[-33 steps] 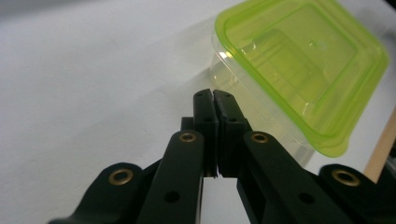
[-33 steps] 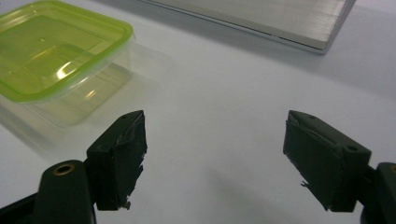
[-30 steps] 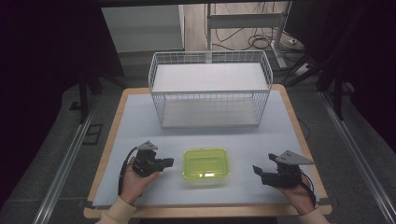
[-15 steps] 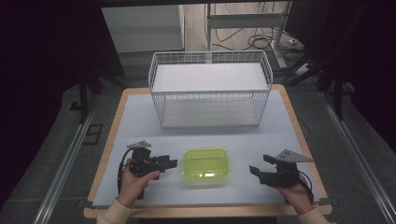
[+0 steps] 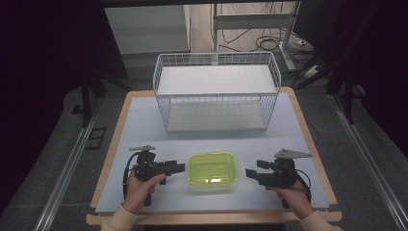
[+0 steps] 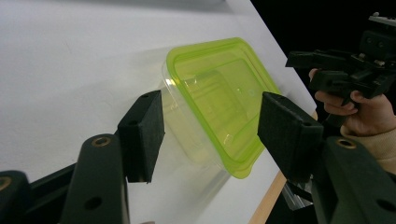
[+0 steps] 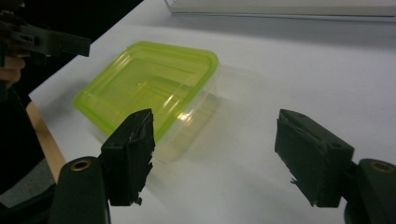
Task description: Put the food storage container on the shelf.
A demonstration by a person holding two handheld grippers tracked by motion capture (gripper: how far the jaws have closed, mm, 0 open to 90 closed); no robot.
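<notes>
With our left gripper (image 5: pixel 179 167) and right gripper (image 5: pixel 251 173) both spread, empty, flanking the lime-lidded clear plastic box (image 5: pixel 211 169) near the table's front edge, we risk shoving it sideways if one jaw lands first.

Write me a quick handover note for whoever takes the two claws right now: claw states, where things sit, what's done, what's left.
Left claw: open, jaws just opened wider, level at the left side of the clear plastic container with lime-green lid; nothing held.
Right claw: open, jaws just narrowing a little, level at the container's right side, short of it; nothing held.
Container: lid on, flat on the white tabletop near the front edge, between both claws.
White wire basket: behind it, at the table's far side, nothing visible inside.
Done: both claws lined up on the container.
Left: probably grip and lift it, perhaps to the basket.
</notes>
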